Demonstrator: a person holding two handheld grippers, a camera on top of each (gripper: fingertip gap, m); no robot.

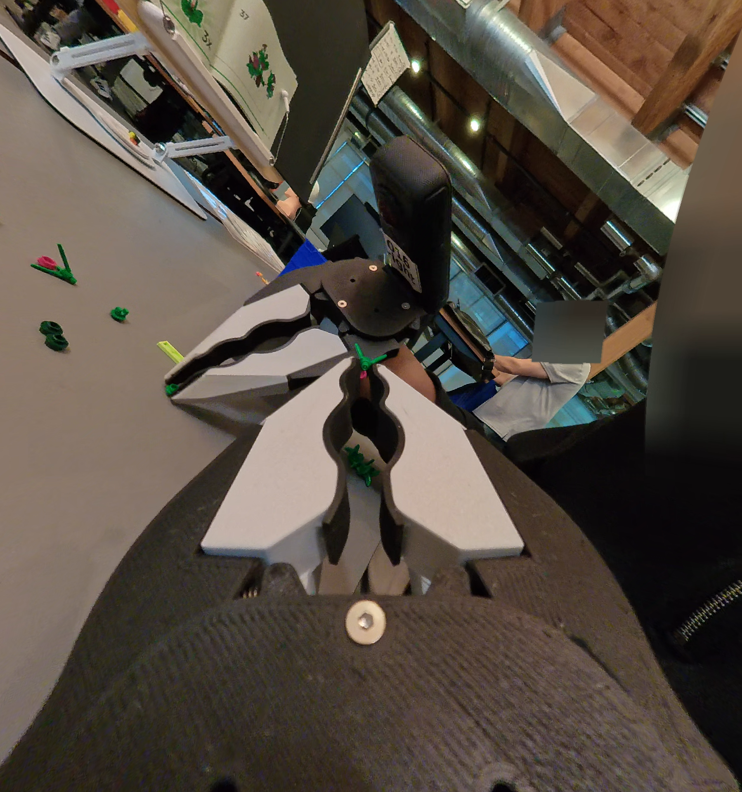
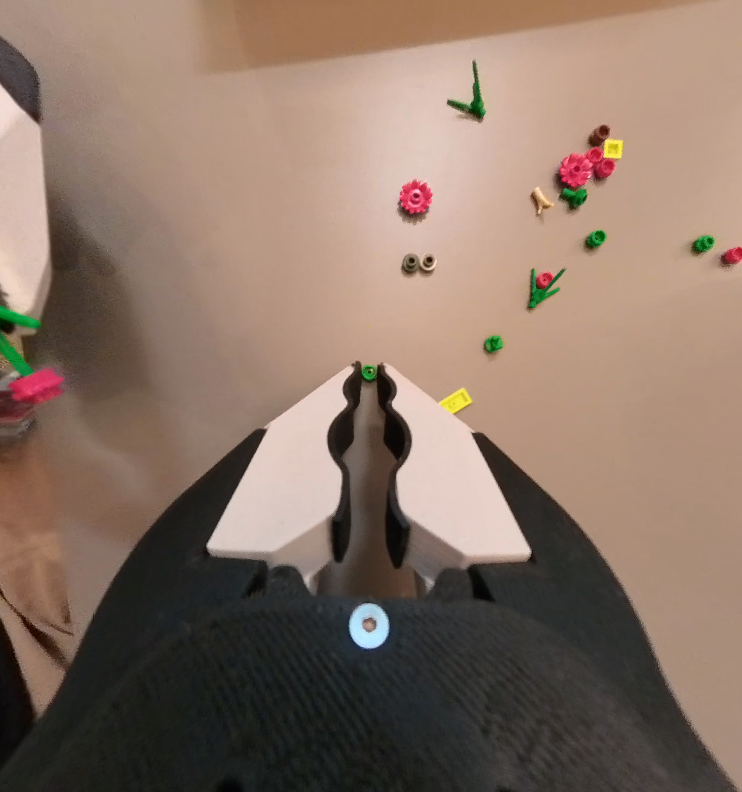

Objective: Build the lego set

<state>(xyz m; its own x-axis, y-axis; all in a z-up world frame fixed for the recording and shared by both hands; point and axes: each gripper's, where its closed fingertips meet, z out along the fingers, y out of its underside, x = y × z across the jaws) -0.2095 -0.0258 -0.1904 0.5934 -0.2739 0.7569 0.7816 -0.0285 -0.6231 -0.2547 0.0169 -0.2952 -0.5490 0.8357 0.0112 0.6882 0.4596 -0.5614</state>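
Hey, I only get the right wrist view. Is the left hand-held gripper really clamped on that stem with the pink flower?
Observer: Yes. The left wrist view shows the left hand-held gripper shut on the green stem, its prongs poking past the tips.
Operator: And where are my right tips?
Observer: The right hand-held gripper is angled down to the grey table, with the small green piece pinched at its tips.
Operator: Where are the instructions?
Observer: An open booklet sits on a white stand at the table's far edge.
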